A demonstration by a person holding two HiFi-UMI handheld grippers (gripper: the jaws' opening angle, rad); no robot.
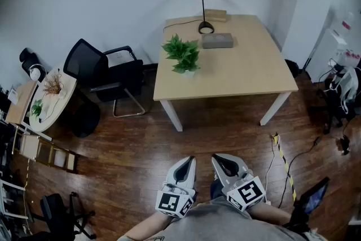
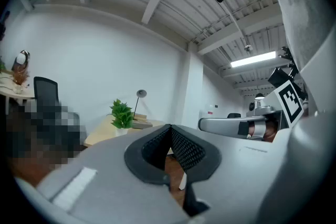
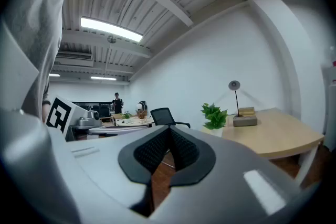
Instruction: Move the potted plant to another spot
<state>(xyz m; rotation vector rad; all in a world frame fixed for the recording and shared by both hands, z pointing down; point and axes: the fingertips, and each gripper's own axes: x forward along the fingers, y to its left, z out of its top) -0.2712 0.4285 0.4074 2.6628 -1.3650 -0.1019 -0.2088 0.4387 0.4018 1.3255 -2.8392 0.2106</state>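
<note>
Pressed together on nothing, the 2 jaws of the left gripper (image 1: 188, 162) and of the right gripper (image 1: 219, 158) point level, side by side and close against the person's body. Between them and the table (image 1: 254, 73) lies an open stretch of wooden floor (image 1: 186, 132). The only clutter there is a loose cable and striped tape (image 1: 284, 160) off to the right.

The potted plant (image 1: 182, 55) stands upright, its long axis vertical, on the tabletop near the left edge and a little back from the near-left corner. From the grippers it lies well ahead and slightly to the left, so the left gripper looks marginally the nearer of the 2. Reaching it would probably mean walking up to the front edge first.

Past the plant, a grey block (image 1: 217, 40) and a desk lamp (image 1: 203, 4) crowd the back of the table. The right half and front strip of the top are bare and give plenty of room to set the pot down. A black chair (image 1: 104, 73) stands just left of the table, so the left edge is the tighter side.
</note>
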